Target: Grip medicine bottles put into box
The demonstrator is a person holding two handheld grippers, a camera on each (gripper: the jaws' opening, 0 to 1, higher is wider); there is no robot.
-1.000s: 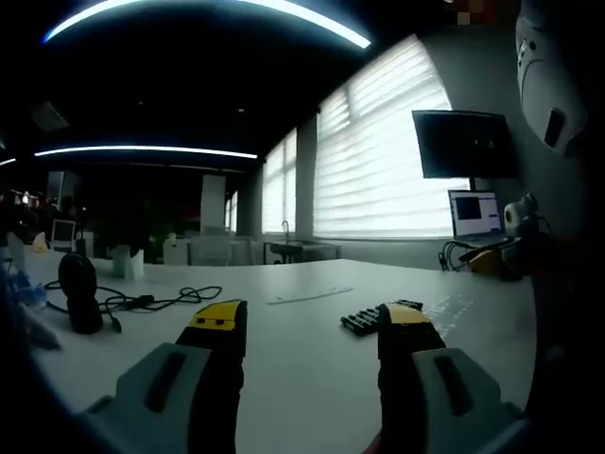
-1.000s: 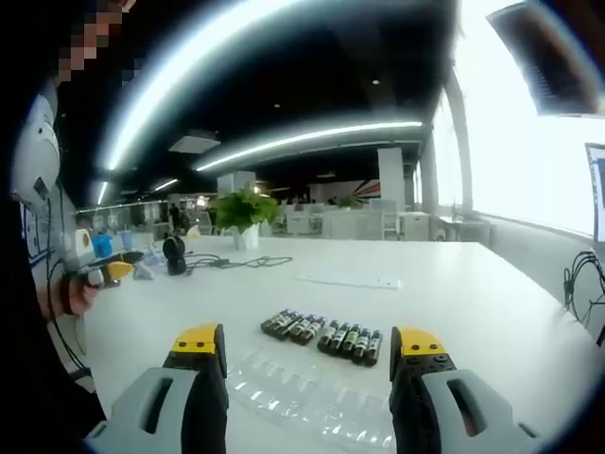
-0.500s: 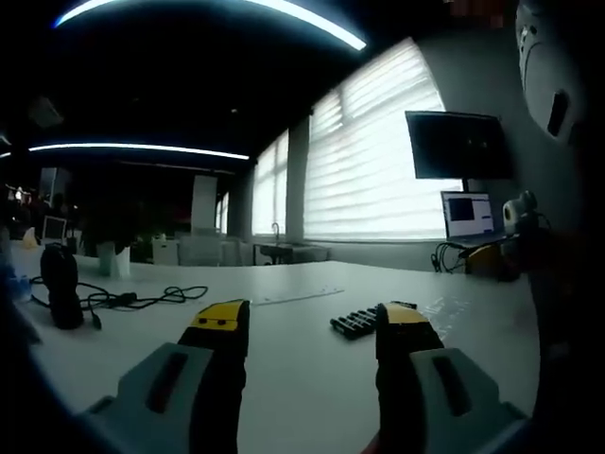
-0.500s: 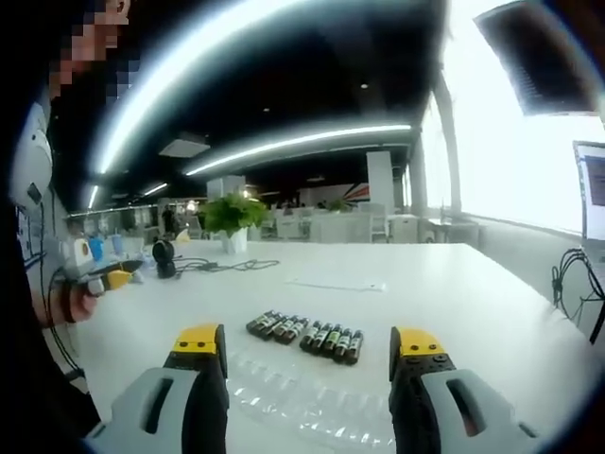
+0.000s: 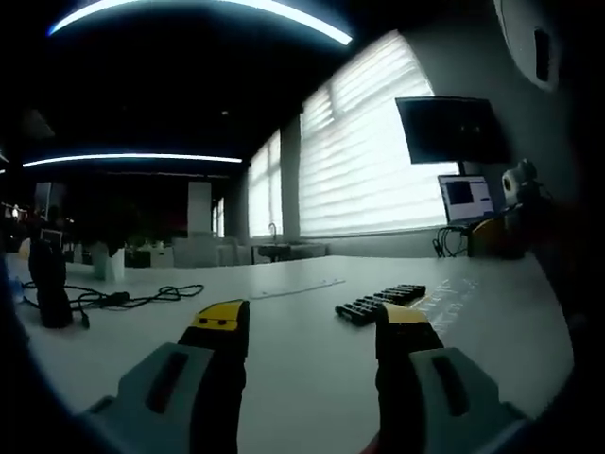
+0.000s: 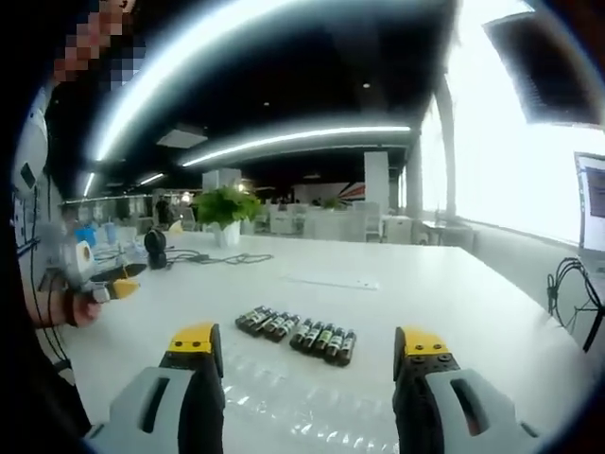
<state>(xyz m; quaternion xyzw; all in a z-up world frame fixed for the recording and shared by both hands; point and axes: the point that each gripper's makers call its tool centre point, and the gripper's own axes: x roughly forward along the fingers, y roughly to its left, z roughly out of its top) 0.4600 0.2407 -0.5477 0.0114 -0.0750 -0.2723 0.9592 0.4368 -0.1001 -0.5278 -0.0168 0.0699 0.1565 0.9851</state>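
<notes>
The medicine bottles lie side by side in a row on the white bench, just beyond my right gripper, whose jaws stand wide apart with nothing between them. Nearer to me sits the box, which I take to be a clear plastic tray with moulded pockets, though glare makes that hard to confirm. None of the bottles seems to be in it yet, so I judge the task barely begun: every bottle is left to grip and place. My left gripper is also spread open and empty. Its view puts the same row off to the right, and adds a monitor against the blinds.
</notes>
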